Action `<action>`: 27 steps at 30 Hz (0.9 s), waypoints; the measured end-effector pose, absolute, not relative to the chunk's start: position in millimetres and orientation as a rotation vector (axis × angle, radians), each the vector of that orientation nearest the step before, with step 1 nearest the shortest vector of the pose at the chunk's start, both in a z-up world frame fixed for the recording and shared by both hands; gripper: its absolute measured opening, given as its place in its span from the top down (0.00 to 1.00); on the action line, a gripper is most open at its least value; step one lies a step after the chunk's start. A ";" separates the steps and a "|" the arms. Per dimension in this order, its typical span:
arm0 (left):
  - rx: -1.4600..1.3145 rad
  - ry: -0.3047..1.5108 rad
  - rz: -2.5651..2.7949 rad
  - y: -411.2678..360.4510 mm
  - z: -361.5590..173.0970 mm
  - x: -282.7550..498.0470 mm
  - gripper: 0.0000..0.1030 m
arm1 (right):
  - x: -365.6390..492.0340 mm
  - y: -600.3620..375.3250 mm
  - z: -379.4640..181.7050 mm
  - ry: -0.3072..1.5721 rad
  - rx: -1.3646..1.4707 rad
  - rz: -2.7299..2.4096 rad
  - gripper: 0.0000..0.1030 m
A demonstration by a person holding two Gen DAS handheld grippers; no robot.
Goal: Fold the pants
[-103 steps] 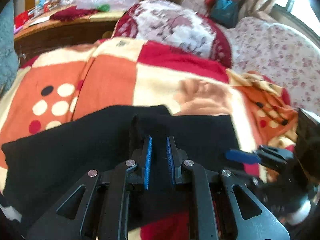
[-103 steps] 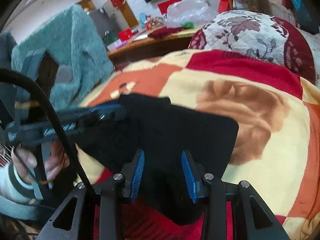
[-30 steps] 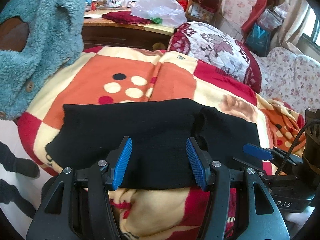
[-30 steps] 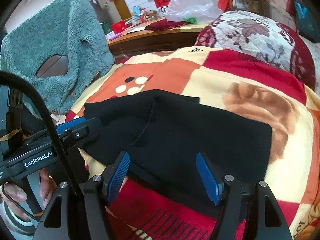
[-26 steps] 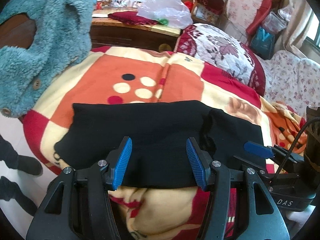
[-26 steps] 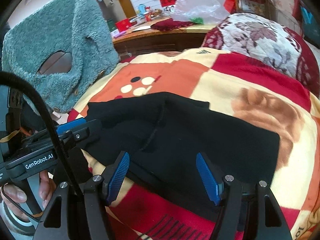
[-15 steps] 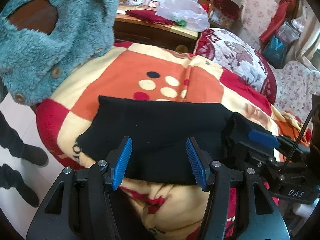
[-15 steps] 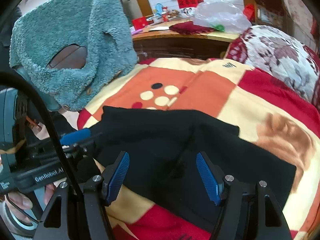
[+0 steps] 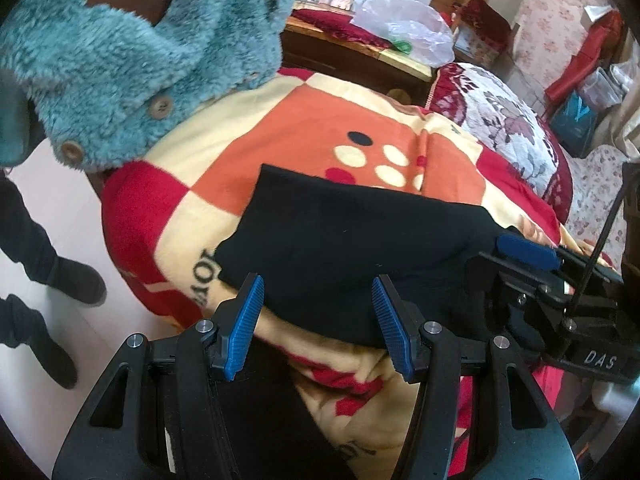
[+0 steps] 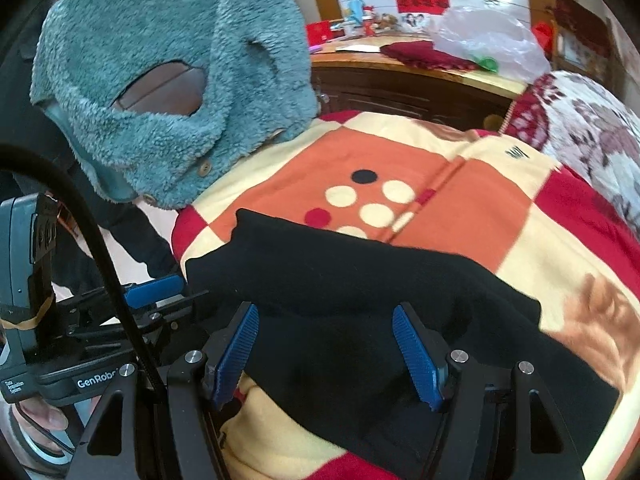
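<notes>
The black pants (image 9: 340,240) lie across the near edge of the bed, on a checked blanket (image 9: 312,128) of orange, cream and red. They look doubled over already: a long flat band with one layer on another, and a raised ridge where an upper layer ends, plain in the right view (image 10: 360,292). I'd judge the fold at least half done, with perhaps one more fold across the length left to make a compact bundle, and some smoothing.

The left gripper (image 9: 320,320) hangs just short of the near hem, jaws spread wide and holding nothing. The right gripper (image 10: 326,354) is the same, jaws wide apart over the cloth, gripping none of it; whether its tips touch the fabric I can't tell.

Beyond that, a teal fleece jacket (image 10: 168,80) hangs over a chair at the bed's corner, and a flowered pillow (image 9: 504,120) sits further up.

The cloth is so dark that seams, waistband and leg ends are hard to tell apart. The pants' right end is hidden behind the other gripper in the left view, and the near hem dips out of sight behind the jaws.
</notes>
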State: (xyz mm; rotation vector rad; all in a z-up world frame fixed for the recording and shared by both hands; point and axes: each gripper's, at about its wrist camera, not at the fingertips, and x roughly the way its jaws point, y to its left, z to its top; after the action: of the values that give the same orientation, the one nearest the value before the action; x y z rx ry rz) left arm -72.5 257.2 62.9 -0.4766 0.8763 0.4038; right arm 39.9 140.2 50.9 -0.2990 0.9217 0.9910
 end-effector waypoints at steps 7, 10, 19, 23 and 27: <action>-0.598 0.859 0.324 273.7 55.2 -98.4 0.45 | 50.7 168.5 52.9 0.911 -0.372 1.047 0.28; -0.669 0.857 0.295 282.0 49.4 -107.2 0.45 | 61.0 183.0 53.3 0.921 -0.387 1.109 0.28; -0.796 0.861 0.265 298.7 30.8 -111.1 0.45 | 76.1 245.3 39.9 1.000 -0.571 1.354 0.28; -0.849 0.847 0.239 303.4 26.9 -108.0 0.45 | 83.3 261.2 32.5 1.033 -0.578 1.409 0.28; -0.878 0.838 0.221 304.7 24.7 -102.3 0.45 | 89.7 276.8 25.4 1.062 -0.605 1.434 0.28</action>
State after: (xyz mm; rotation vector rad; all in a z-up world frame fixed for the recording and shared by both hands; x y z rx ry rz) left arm -102.3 304.7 24.7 -0.8776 0.8377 0.2210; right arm 89.7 276.8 25.4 -0.6047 1.0623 1.4337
